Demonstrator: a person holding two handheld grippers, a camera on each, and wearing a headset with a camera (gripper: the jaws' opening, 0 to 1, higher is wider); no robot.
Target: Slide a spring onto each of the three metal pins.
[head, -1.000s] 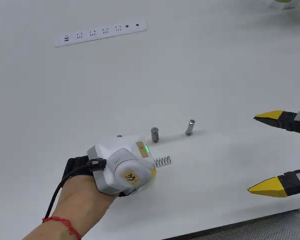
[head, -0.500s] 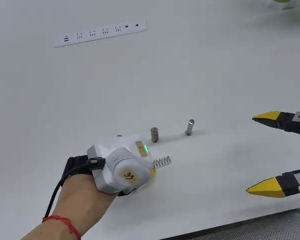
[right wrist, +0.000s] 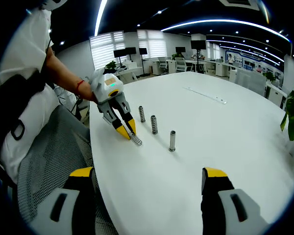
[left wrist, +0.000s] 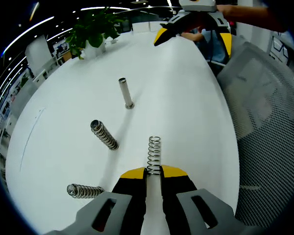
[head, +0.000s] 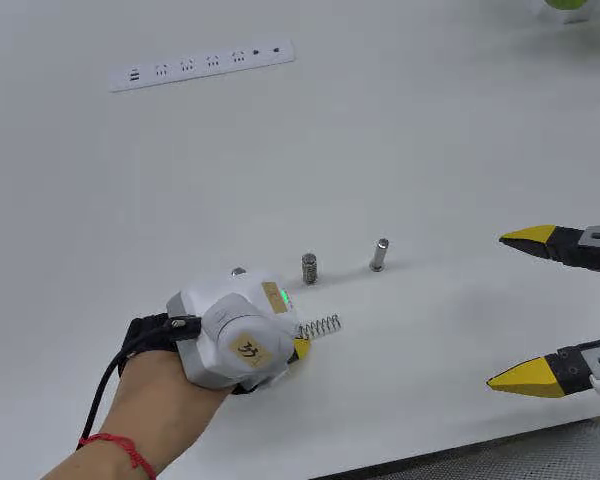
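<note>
Jutting from pinched left claw (left wrist: 154, 171): spring (left wrist: 154, 151), short of bare pin (left wrist: 125, 93).

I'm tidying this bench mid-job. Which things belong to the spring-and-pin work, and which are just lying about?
In the job: bare upright metal pin; spring-covered middle metal pin; spring-covered near metal pin; steel coil spring pinched in the left hand-held gripper; open right hand-held gripper.
Lying about: white power strip; green potted plant.
</note>
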